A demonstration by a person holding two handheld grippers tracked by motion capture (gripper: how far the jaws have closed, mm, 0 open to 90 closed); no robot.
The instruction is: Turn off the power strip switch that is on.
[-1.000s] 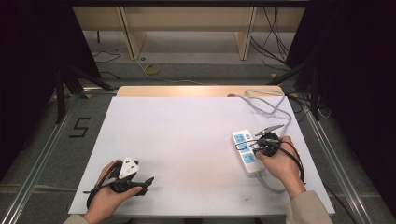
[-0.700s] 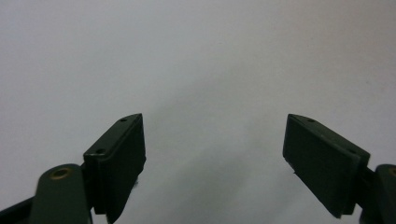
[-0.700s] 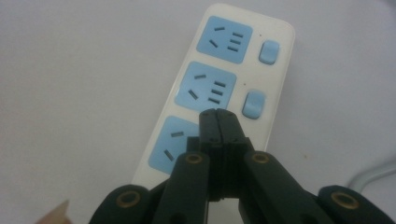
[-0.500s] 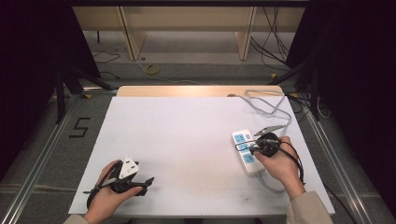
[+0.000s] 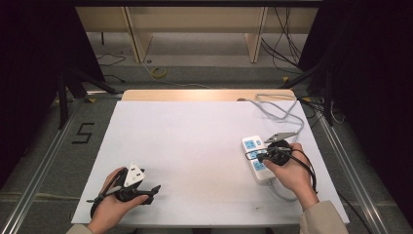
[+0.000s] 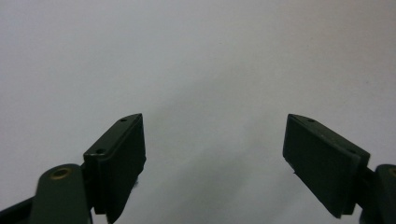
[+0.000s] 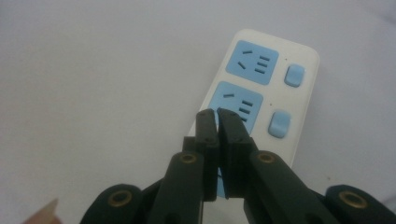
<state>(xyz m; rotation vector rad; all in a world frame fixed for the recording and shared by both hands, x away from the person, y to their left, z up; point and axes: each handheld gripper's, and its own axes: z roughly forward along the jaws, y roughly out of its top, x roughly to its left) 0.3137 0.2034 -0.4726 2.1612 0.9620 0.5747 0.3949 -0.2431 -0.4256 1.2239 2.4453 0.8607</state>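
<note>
A white power strip with blue sockets and blue switches lies on the right side of the white table. In the right gripper view the power strip shows two sockets, each with a switch beside it. My right gripper is shut with nothing between its jaws, and its tips are over the second socket. In the high view the right gripper sits over the strip's middle. My left gripper rests near the table's front left. Seen from its own camera, the left gripper is wide open over bare white table.
The strip's grey cable loops toward the back right corner and off the table. A wooden strip runs along the table's far edge. Beyond it are shelving legs and floor cables.
</note>
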